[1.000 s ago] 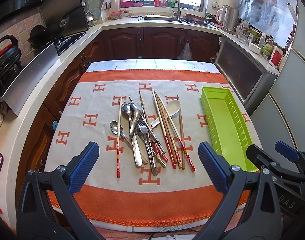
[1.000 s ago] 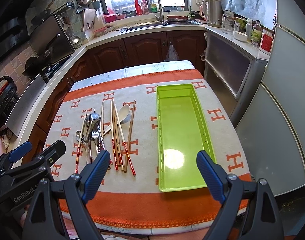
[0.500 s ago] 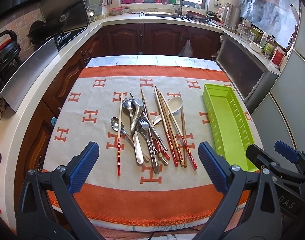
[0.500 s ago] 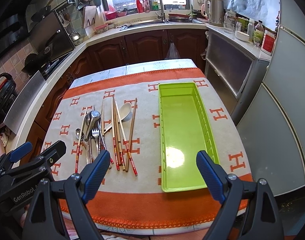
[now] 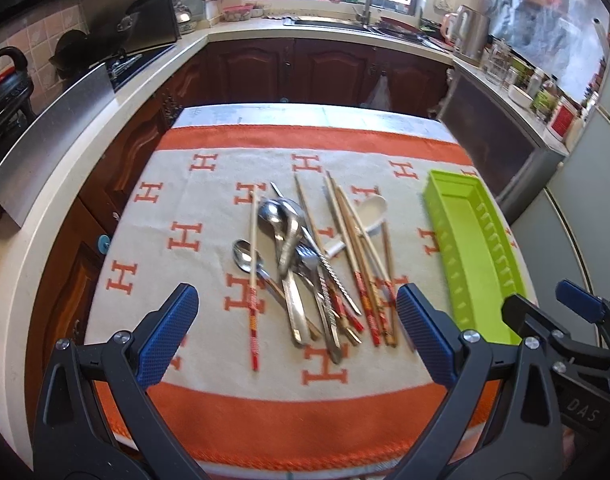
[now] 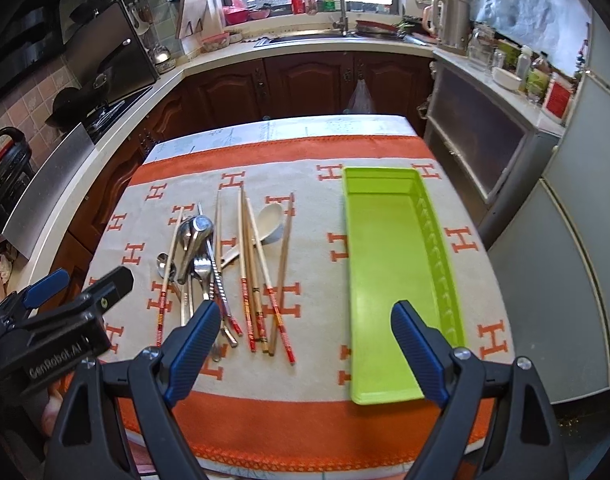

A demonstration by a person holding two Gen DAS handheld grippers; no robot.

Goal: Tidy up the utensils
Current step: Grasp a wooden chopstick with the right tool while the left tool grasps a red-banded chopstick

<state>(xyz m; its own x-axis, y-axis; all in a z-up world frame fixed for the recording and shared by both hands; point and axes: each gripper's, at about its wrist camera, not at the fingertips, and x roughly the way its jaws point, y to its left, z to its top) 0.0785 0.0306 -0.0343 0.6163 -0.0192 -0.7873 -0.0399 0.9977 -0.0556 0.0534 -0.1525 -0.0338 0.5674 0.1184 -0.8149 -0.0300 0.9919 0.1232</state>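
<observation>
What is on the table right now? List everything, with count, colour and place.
tray: one, lime green, empty, right side of the cloth.
chopsticks: several, exact count unclear, wooden with red-patterned ends, in the pile left of the tray.
metal spoons: at least three, silver, left part of the pile.
fork: one, silver, among the spoons.
soup spoon: one, white, partly under the chopsticks.
cloth: one, beige with orange border and H marks, covering the table.
left hand-held gripper: open, near the pile.
right hand-held gripper: open, empty.
</observation>
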